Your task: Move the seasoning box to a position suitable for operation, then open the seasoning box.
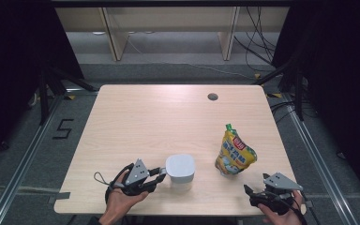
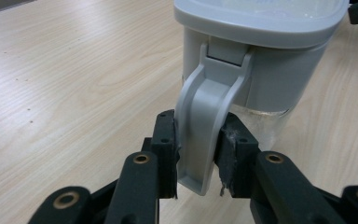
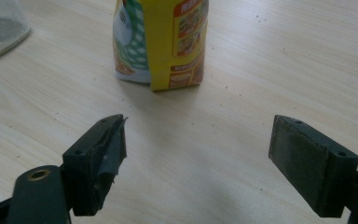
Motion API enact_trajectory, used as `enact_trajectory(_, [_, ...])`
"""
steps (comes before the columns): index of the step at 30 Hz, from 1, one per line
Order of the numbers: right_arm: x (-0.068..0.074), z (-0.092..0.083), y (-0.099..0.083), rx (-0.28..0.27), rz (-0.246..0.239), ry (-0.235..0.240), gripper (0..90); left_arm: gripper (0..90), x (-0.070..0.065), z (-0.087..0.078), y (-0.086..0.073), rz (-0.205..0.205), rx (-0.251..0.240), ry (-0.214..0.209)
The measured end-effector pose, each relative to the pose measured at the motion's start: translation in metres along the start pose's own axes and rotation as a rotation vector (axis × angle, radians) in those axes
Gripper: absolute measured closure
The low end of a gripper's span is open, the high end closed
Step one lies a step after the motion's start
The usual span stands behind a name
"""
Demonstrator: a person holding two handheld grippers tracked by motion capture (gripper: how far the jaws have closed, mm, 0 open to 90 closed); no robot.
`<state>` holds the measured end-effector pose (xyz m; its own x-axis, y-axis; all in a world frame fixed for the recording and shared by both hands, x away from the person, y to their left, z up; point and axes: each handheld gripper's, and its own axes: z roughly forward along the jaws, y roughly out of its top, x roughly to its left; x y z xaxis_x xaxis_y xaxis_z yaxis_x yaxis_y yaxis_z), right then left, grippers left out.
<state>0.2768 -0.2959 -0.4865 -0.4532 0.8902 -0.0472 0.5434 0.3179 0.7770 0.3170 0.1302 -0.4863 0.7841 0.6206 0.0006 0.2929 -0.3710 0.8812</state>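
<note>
The desk [image 1: 168, 117] is pale wood, with a small round grommet [image 1: 212, 97] near its far edge. Its near edge is partly covered by the person's hands, and the floor around it falls into dark shadow at both sides.

The pouch [image 1: 235, 153] is yellow with printed panels and a green spout at its top. It stands on the right half of the desk, leaning slightly. In the right gripper view its upper part is cut off by the frame and the print is too small to read.

The jug [image 1: 180, 168] stands near the front edge, left of the pouch and well apart from it. It has a grey lid and collar over a clear lower body, with a grey handle [image 2: 205, 126] hanging down its side. In the left gripper view its top and right side run out of frame.

The left gripper [image 1: 155, 176] sits just left of the jug, jaws closed on the handle, which hides the contact faces.

The right gripper [image 1: 252, 192] hovers at the front right corner, near the pouch but apart from it, jaws spread wide and holding nothing. The person's right hand [image 1: 281, 216] is cut off by the bottom edge.
</note>
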Motion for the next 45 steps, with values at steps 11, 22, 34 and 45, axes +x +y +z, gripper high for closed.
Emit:
enact_trajectory(11, [-0.001, 0.001, 0.000, -0.010, -0.013, 0.004, 19.6, 69.6, -0.007, 0.003, -0.003, 0.016, -0.006, -0.044])
enact_trajectory(22, [0.000, 0.002, 0.000, 0.005, -0.007, 0.010, 19.6, 68.5, 0.000, 0.005, -0.002, -0.016, 0.005, -0.064])
enact_trajectory(34, [0.002, 0.003, 0.002, 0.006, -0.014, 0.006, 19.6, 41.2, 0.008, -0.019, 0.004, -0.051, 0.016, -0.080])
enact_trajectory(45, [0.004, 0.003, 0.002, -0.010, -0.035, 0.006, 19.3, 35.4, 0.005, -0.038, 0.017, -0.118, -0.001, -0.098])
